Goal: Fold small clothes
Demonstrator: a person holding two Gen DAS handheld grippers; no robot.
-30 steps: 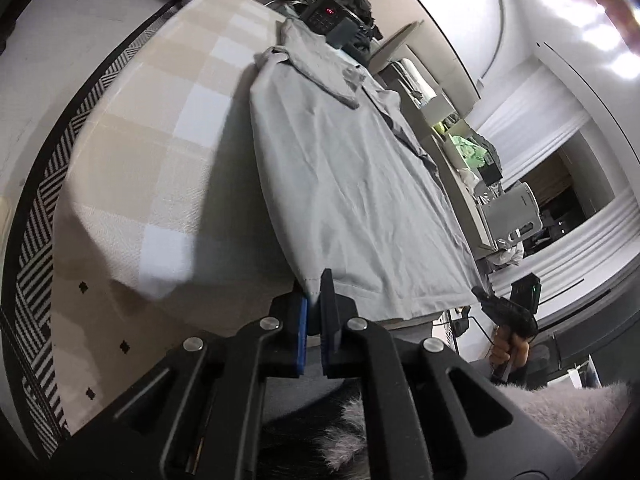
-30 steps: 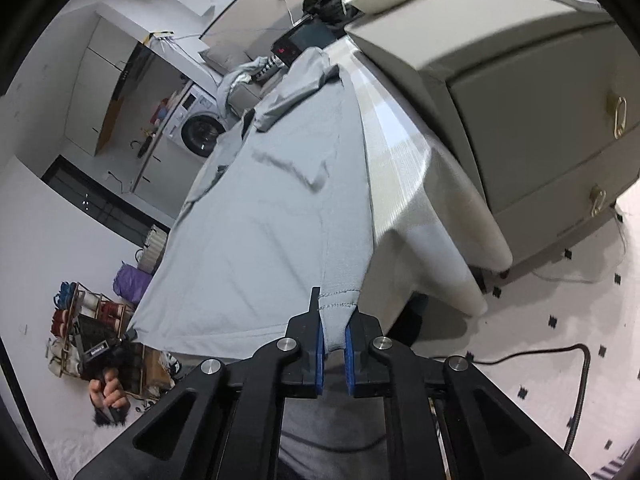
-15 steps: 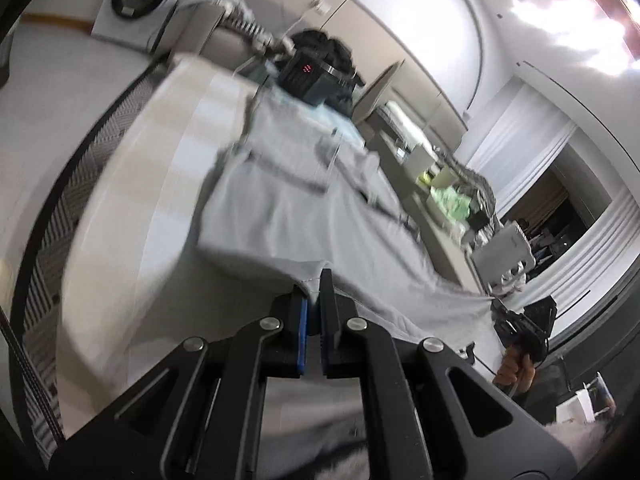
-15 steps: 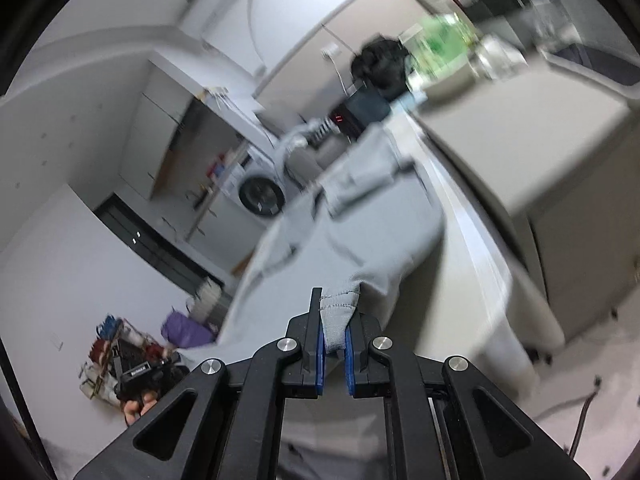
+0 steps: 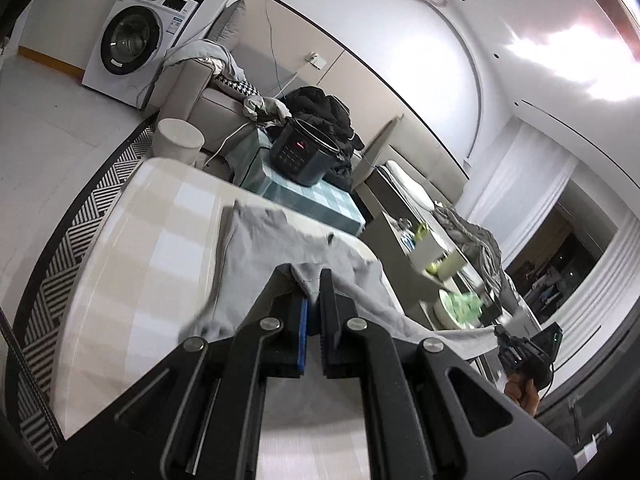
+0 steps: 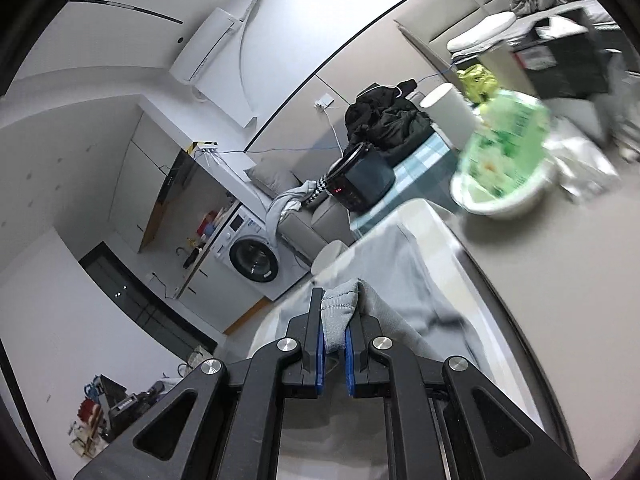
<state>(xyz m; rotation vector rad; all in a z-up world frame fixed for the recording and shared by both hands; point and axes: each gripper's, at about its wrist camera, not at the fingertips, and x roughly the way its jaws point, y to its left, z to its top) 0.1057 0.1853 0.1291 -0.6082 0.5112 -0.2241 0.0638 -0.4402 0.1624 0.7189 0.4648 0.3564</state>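
Note:
A grey shirt (image 5: 256, 256) lies on a table under a beige checked cloth (image 5: 132, 280). My left gripper (image 5: 313, 280) is shut on one bottom corner of the shirt, lifted above the table. In the right wrist view my right gripper (image 6: 335, 308) is shut on the other hem corner, a bunched grey fold (image 6: 339, 312) between its blue pads. The lifted hem hangs taut across from my left gripper to the right gripper (image 5: 516, 354), seen at the far right with a hand under it. The shirt (image 6: 408, 280) trails from my right gripper over the table toward its far end.
A dark cooker (image 5: 304, 152) stands on a teal-tiled stand beyond the table's far end. A grey cabinet (image 6: 540, 248) on the right carries a bowl with a green lid (image 6: 504, 168). A washing machine (image 5: 136, 36) and a sofa are further back. A striped rug (image 5: 48, 272) edges the table.
Both grippers have risen and carried the shirt's bottom hem up and forward toward the collar end. The shirt lay flat a second ago; now its lower half is lifted over the upper half.

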